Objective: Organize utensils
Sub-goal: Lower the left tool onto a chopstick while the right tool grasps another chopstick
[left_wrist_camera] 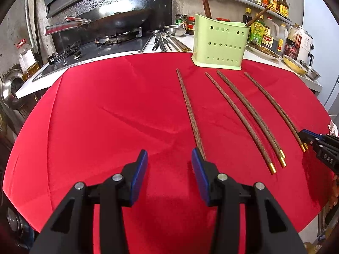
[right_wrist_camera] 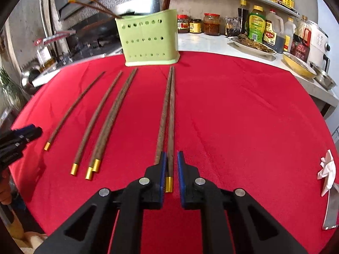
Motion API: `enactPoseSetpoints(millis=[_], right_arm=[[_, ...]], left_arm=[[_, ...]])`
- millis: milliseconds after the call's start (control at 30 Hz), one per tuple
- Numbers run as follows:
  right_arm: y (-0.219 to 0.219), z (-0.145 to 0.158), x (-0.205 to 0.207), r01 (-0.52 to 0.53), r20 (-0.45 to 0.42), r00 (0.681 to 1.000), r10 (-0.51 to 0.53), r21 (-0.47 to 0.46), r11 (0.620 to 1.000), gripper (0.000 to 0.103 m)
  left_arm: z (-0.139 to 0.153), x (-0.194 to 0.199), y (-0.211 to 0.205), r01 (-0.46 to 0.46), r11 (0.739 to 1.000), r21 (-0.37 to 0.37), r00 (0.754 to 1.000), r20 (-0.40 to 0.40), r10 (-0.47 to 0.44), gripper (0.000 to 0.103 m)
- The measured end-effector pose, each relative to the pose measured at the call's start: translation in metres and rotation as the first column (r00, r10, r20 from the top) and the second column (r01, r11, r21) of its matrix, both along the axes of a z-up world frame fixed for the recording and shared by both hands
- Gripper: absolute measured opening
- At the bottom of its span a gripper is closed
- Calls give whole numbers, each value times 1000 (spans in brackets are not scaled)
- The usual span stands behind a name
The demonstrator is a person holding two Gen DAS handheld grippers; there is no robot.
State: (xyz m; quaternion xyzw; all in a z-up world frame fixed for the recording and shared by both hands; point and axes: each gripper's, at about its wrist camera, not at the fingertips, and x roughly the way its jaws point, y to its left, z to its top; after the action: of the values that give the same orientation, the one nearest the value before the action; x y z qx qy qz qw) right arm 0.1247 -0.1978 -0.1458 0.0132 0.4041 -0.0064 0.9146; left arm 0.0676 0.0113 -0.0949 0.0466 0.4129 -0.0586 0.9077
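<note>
A red cloth [left_wrist_camera: 106, 116] carries several brown chopsticks with gold ends, lying lengthwise toward a green perforated holder [left_wrist_camera: 220, 42] [right_wrist_camera: 148, 40] at the cloth's far edge. The holder contains a few chopsticks and a wooden handle. My right gripper [right_wrist_camera: 170, 160] is shut on a pair of chopsticks [right_wrist_camera: 169, 110] near their gold ends, low on the cloth; it also shows at the right edge of the left wrist view, right gripper [left_wrist_camera: 305, 142]. To their left lie another pair [right_wrist_camera: 114, 116] and two single chopsticks [right_wrist_camera: 97, 118] [right_wrist_camera: 74, 108]. My left gripper [left_wrist_camera: 169, 158] is open and holds nothing; its right finger covers the near end of the leftmost chopstick [left_wrist_camera: 190, 114].
A wok [left_wrist_camera: 114, 19] sits on the stove at back left, with metal utensils [left_wrist_camera: 167, 42] beside it. Sauce bottles [right_wrist_camera: 256, 27], a plate of food [right_wrist_camera: 252, 44] and a yellow bowl [right_wrist_camera: 298, 63] line the counter at right. A crumpled tissue [right_wrist_camera: 327, 169] and a metal blade [right_wrist_camera: 330, 211] lie at the cloth's right edge.
</note>
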Motion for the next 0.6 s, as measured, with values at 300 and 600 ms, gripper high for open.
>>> enactPoseSetpoints(millis=[300,600], right_arm=[[-31,-1,-18,91,18,996,-91,19,996,7],[-33,-3,-28,92,45,995,-93,23,995,7]], left_arm=[[-5,0,-11,60,997,-44,997,-38,-61,43],[-15,4,-35,110,994,-23,991,-74,-112,11]])
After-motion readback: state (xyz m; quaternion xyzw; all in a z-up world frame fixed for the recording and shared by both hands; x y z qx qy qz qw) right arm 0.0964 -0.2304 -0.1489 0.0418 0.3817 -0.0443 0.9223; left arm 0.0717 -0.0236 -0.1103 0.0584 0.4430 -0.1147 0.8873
